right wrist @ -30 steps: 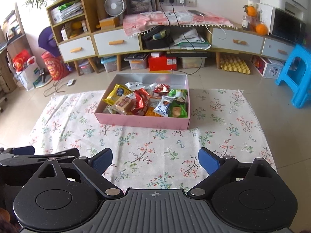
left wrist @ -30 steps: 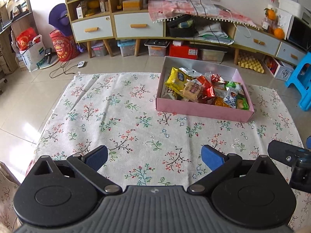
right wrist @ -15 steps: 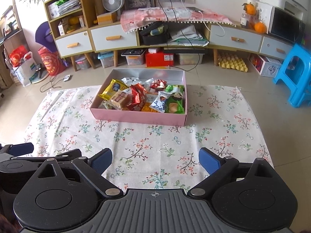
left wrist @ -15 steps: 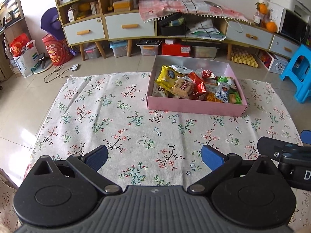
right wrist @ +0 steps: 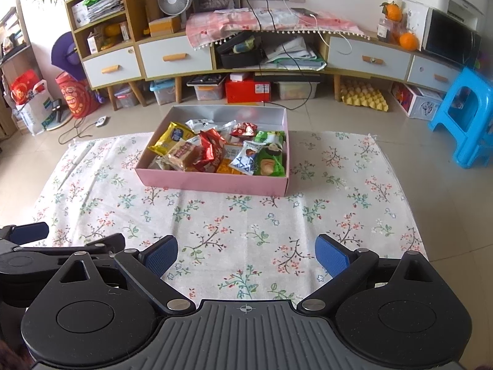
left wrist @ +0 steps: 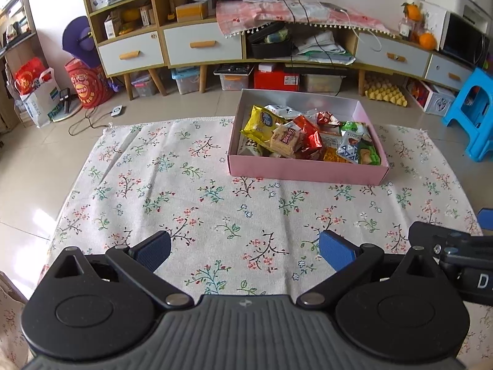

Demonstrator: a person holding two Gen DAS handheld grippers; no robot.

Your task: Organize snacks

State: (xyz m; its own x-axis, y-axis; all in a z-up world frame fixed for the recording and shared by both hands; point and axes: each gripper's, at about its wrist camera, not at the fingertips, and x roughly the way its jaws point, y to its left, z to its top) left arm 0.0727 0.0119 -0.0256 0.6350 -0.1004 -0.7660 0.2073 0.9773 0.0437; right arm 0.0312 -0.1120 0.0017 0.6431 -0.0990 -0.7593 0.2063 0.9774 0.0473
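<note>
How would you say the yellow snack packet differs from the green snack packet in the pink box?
The yellow snack packet lies at the box's left side, the green snack packet at its right. The yellow one is partly covered by a biscuit pack; a blue-and-white triangle-patterned packet overlaps the green one. Both lie inside the pink box.

Very little can be read. In the left wrist view a single white letter "D" (left wrist: 482, 281) stands on the black body of the right tongs (left wrist: 456, 256) at the right edge; whatever follows it is cut off by the frame. The snack packets (left wrist: 295, 137) in the pink box (left wrist: 308, 172) carry printing, as does the red box (right wrist: 248, 90) under the cabinet and the red bag (right wrist: 75, 100) on the floor, but all of it is too small and blurred to make out.
</note>
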